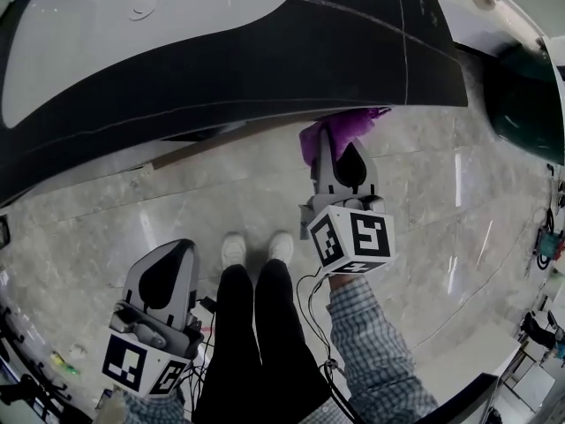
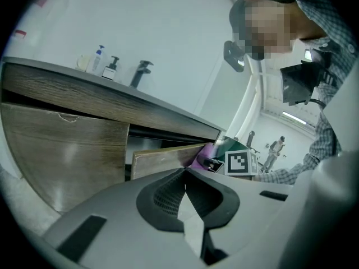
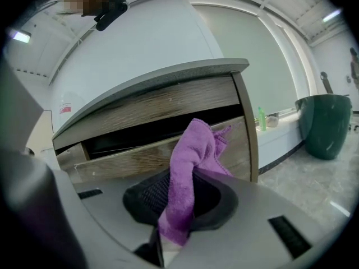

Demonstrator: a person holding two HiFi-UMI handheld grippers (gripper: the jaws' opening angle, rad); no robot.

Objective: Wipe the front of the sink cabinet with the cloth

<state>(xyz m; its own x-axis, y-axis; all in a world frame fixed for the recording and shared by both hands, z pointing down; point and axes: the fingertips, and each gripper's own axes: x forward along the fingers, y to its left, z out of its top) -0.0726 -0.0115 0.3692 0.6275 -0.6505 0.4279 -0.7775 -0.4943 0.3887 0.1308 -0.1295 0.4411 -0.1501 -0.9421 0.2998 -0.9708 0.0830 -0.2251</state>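
Purple cloth (image 3: 190, 150) is clamped in my right gripper (image 3: 178, 198), near the sink cabinet (image 3: 140, 158) front's right edge; my left gripper (image 2: 185, 198) is closed, empty.

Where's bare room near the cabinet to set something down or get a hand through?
There is bare floor between the countertop edge and the shoes, left of the right gripper holding the cloth. There is also floor between that gripper and the green bin. The countertop right of the basin is bare. It is crowded where cables lie at the right and lower-left edges.
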